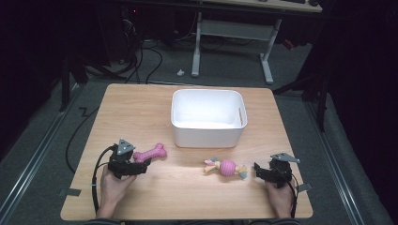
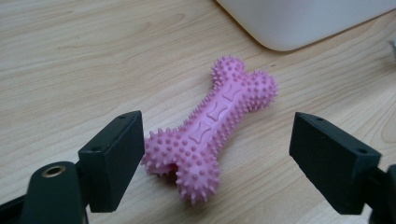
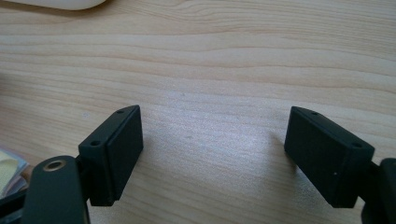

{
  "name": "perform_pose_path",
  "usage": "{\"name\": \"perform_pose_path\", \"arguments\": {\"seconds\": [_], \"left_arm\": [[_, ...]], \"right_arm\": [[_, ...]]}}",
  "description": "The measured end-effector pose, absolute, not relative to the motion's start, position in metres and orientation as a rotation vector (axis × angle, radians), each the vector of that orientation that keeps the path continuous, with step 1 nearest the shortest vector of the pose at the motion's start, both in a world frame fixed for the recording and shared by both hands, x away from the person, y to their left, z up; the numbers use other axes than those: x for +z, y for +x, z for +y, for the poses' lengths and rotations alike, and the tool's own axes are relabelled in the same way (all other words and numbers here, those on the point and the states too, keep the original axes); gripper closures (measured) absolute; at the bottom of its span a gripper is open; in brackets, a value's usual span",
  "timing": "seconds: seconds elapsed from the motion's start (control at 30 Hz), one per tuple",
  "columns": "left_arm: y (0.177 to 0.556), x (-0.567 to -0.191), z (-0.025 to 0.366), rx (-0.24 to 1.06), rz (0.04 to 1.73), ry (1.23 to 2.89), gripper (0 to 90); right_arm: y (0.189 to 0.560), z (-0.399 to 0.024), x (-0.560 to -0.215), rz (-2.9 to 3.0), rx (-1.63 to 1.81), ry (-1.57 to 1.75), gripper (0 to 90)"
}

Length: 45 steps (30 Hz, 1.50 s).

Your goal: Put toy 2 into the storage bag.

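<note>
Left tongs point(image 2: 215, 154) spread w/ spiky pink rubber bone toy point(image 2: 212, 126) lying between, near end almost touching one pad; prob. light, squashy, grippy—pinch across narrow middle.

Both grippers are held low by the hands, the left gripper point(image 1: 143, 165) and right gripper point(image 1: 257, 169) with fingers point(image 2: 114, 156) spread apart.

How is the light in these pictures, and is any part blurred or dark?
High view: the table is lit, the room around it is nearly black, and the white bin looks overexposed inside. Left gripper view: the pink bone is sharp and evenly lit, with a soft shadow under it. Right gripper view: a pale glare patch lies on the wood between the open jaws, which are slightly soft.
</note>
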State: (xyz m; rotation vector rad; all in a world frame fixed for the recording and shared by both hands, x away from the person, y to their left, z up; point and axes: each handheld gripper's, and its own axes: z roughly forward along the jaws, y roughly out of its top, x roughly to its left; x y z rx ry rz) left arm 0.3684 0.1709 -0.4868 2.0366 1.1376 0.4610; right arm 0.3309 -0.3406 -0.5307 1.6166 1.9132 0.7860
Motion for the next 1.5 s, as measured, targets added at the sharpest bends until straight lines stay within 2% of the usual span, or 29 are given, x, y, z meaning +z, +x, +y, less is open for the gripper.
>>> {"name": "perform_pose_path", "arguments": {"seconds": [0.87,1.5], "left_arm": [[0.401,-0.498,0.144,0.419,1.061,2.176,26.8],[0.410,-0.511,0.142,0.409,1.070,2.264,30.9]], "right_arm": [[0.331,-0.341,-0.531,1.914,0.786,1.616,19.7],[0.331,-0.341,-0.531,1.914,0.786,1.616,19.7]]}}
